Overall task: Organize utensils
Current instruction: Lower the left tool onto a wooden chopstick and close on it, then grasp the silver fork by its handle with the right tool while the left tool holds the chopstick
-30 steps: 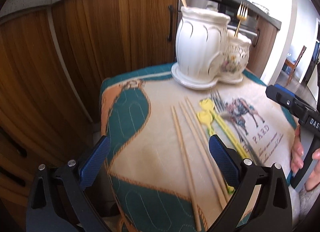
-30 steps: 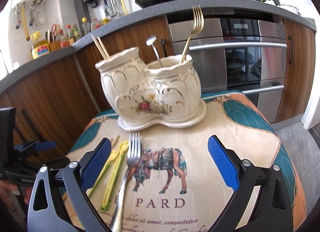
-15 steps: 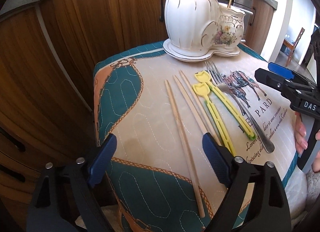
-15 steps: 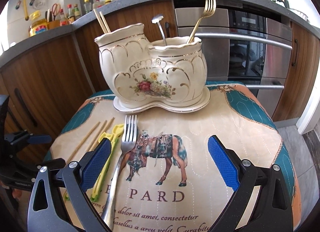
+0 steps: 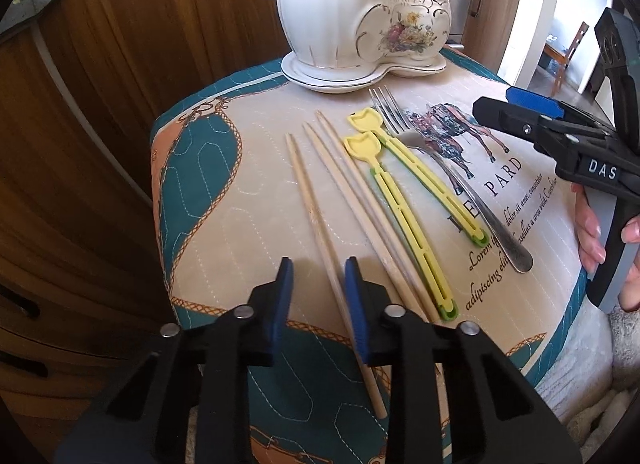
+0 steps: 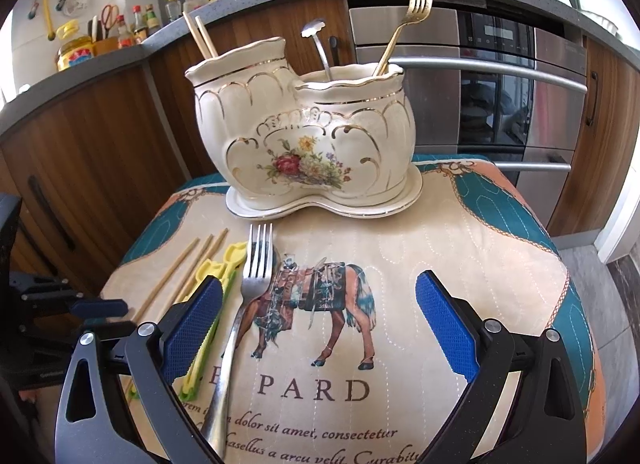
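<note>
A white ceramic two-pot utensil holder [image 5: 360, 19] [image 6: 304, 131] stands on its saucer at the far side of a quilted horse-print cloth [image 5: 224, 199] [image 6: 460, 248]. It holds chopsticks, a spoon and a gold fork [image 6: 404, 15]. On the cloth lie several wooden chopsticks [image 5: 316, 207] [image 6: 176, 272], two yellow-green utensils [image 5: 404, 219] [image 6: 216, 276] and a steel fork [image 5: 460, 179] [image 6: 248, 304]. My left gripper [image 5: 318, 288] is low over the leftmost chopstick, jaws narrowed around it with a gap still showing. My right gripper [image 6: 320, 328] is open above the horse print, beside the steel fork.
Wooden cabinet doors [image 5: 100, 83] stand close behind and left of the cloth. An oven [image 6: 500, 75] and a counter with pans and bottles [image 6: 120, 35] are behind the holder. The right gripper shows at the right in the left wrist view [image 5: 560, 135].
My left gripper has dropped toward the near end of the leftmost chopstick and its jaws have closed from wide to narrow. The right gripper has moved a little closer to the holder.
</note>
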A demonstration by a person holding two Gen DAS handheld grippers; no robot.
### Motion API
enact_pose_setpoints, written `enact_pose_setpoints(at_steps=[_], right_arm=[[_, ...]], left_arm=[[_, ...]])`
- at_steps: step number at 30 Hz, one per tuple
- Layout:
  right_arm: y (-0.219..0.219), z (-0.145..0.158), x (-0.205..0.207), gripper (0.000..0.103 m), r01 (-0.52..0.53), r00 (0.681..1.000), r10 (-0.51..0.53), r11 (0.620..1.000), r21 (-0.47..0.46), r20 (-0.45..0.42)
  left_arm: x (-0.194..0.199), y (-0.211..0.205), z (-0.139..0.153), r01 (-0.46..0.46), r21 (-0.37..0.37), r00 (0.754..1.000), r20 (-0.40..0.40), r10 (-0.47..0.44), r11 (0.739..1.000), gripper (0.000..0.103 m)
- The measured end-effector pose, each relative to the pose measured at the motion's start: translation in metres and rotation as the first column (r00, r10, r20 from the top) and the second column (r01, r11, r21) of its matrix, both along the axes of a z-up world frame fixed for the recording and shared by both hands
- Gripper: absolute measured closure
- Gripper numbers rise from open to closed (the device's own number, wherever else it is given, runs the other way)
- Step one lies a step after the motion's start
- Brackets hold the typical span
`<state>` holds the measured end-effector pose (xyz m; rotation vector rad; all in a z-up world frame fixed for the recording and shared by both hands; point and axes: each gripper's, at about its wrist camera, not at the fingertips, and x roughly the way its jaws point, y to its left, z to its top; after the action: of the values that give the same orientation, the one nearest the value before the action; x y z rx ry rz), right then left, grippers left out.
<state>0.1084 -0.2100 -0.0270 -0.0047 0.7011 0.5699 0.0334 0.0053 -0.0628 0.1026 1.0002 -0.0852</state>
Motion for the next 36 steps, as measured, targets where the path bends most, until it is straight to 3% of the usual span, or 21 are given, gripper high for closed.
enact_pose_setpoints(at_steps=[2,4,7,12,18,25,27,32,36], right_arm=[[0.003,0.0,-0.002,0.007,-0.021,1.0,0.02,1.0,-0.013,-0.005],[0.005,0.001,-0.003,0.007,-0.048,0.999,0.048,0.999,-0.026,-0.022],[0.012,-0.001,-0.007,0.014,-0.085,0.995,0.083,0.995,-0.043,-0.05],[0.029,-0.01,-0.013,0.05,-0.159,0.983,0.149,0.984,-0.085,-0.112],[0.045,-0.014,-0.018,0.075,-0.205,0.973,0.189,0.97,-0.13,-0.129],[0.059,-0.018,-0.01,0.081,-0.201,0.972,0.176,0.967,-0.157,-0.159],[0.06,-0.018,-0.007,0.092,-0.205,0.969,0.18,0.968,-0.143,-0.171],[0.045,-0.018,-0.007,0.097,-0.187,0.968,0.167,0.978,-0.091,-0.187],[0.027,-0.012,-0.015,0.097,-0.158,0.978,0.141,0.982,-0.107,-0.151]], left_arm=[[0.001,0.001,0.0,-0.004,-0.006,1.0,0.005,0.004,1.0,0.083],[0.004,0.002,-0.001,-0.013,0.011,1.0,0.019,0.013,1.0,0.096],[0.005,0.002,-0.001,-0.013,0.016,0.999,0.032,0.012,1.0,0.097],[0.006,0.003,-0.001,-0.007,0.017,0.999,0.043,0.006,1.0,0.097],[0.006,0.004,-0.001,-0.001,0.007,0.999,0.051,0.001,1.0,0.097],[0.007,0.006,-0.002,0.006,-0.011,0.998,0.064,-0.005,1.0,0.097],[0.007,0.007,-0.002,0.008,-0.018,0.998,0.066,-0.007,1.0,0.097],[0.008,0.008,-0.003,0.015,-0.028,0.998,0.067,-0.013,0.999,0.097],[0.008,0.008,-0.003,0.021,-0.021,0.998,0.067,-0.02,1.0,0.097]])
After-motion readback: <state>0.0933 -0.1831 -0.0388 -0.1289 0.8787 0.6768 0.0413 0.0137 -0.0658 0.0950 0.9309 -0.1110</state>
